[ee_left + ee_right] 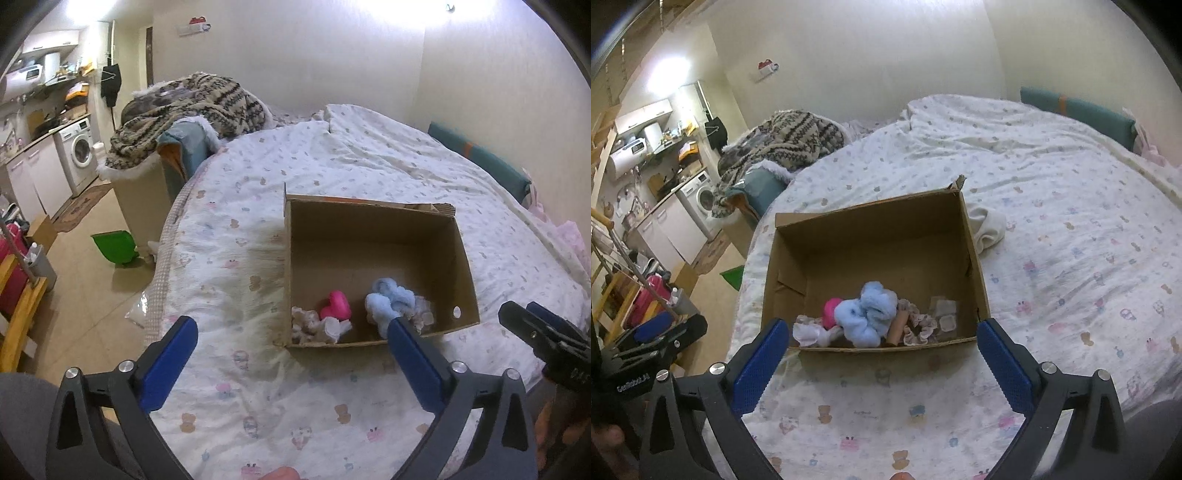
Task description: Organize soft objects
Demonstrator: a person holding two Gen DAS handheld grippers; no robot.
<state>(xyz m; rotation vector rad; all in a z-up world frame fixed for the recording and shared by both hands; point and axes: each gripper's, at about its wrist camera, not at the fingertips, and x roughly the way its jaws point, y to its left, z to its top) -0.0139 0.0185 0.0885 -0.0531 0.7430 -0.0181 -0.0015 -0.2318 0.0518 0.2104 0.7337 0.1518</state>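
Observation:
An open cardboard box point(467, 266) point(975, 258) sits on the bed. At its near end lie a fluffy light-blue soft item point(388, 299) point(868, 314), a pink heart-shaped item point(336, 304) point(830, 308), white and beige cloth pieces point(317, 325) point(812, 332) and a frilly scrunchie point(918, 325). A white cloth point(988, 229) lies on the bed behind the box's right wall. My left gripper point(291, 328) is open and empty, above the bed before the box. My right gripper point(882, 332) is open and empty, at the box's near wall; it also shows in the left wrist view point(532, 325).
The bed has a white patterned quilt point(332, 166) point(1071, 221). A striped knit blanket point(192, 107) is piled at the far left. A green dustpan point(114, 245) lies on the floor. A washing machine point(79, 151) and cabinets stand at left. A teal cushion point(1078, 110) leans on the wall.

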